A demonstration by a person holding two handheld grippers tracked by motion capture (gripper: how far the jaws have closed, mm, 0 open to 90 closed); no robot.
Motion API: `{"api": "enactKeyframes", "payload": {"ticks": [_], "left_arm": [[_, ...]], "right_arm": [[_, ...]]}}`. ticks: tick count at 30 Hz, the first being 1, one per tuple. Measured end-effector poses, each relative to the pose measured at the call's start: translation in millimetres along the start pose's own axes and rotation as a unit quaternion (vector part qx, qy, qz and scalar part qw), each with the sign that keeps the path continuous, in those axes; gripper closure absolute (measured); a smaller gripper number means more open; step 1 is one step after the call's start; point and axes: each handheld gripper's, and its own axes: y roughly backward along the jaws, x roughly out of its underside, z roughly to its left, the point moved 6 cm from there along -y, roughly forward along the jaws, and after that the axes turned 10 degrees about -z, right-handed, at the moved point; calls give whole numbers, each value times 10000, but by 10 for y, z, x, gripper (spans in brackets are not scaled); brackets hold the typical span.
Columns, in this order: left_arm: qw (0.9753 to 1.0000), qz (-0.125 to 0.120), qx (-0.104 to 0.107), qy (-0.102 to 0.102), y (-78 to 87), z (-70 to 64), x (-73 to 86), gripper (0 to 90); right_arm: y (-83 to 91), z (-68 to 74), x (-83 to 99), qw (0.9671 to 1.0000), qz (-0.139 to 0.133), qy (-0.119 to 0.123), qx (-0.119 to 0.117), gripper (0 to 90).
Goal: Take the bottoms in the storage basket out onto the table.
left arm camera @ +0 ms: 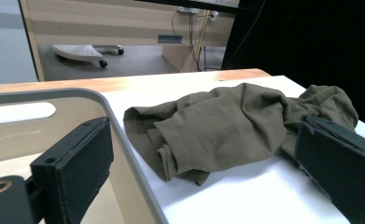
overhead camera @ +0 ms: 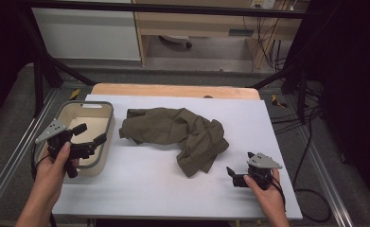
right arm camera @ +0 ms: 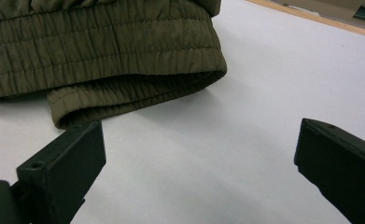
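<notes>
An olive-green garment (overhead camera: 178, 132) lies crumpled in the middle of the white table top (overhead camera: 140, 184). My left gripper (overhead camera: 90, 134) is held over the beige bin (overhead camera: 85, 103) at the table's left, open and holding nothing. In the left gripper view the garment (left arm camera: 227, 126) lies ahead between the wide-apart jaws of the left gripper (left arm camera: 203, 163), past the bin's grey rim (left arm camera: 68, 92). My right gripper (overhead camera: 240, 163) rests low near the front right of the table, open. In the right gripper view the garment's elastic hem (right arm camera: 124, 70) lies just beyond the right gripper (right arm camera: 199, 172), untouched.
The bin looks empty inside. A wooden strip (overhead camera: 173, 90) runs along the table's far edge. Black frame legs (overhead camera: 40, 80) and cables (overhead camera: 310, 123) stand around the table. Bare white surface lies in front of the garment.
</notes>
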Motion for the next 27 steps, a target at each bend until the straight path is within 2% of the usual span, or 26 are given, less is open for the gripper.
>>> {"api": "enactKeyframes", "payload": {"ticks": [6,11,19,27], "left_arm": [[10000,-5,-31,40,65,29,30,42],[10000,49,-3,-35,89,8,72,44],[9993,278,3,-242,91,-35,192,44],[9991,355,11,-246,81,-61,280,45]], "right_arm": [[-3,4,2,10000,12,17,-7,27],[-11,9,4,10000,24,13,-20,26],[-6,1,3,10000,15,9,3,25],[-9,9,7,10000,35,15,-6,25]]}}
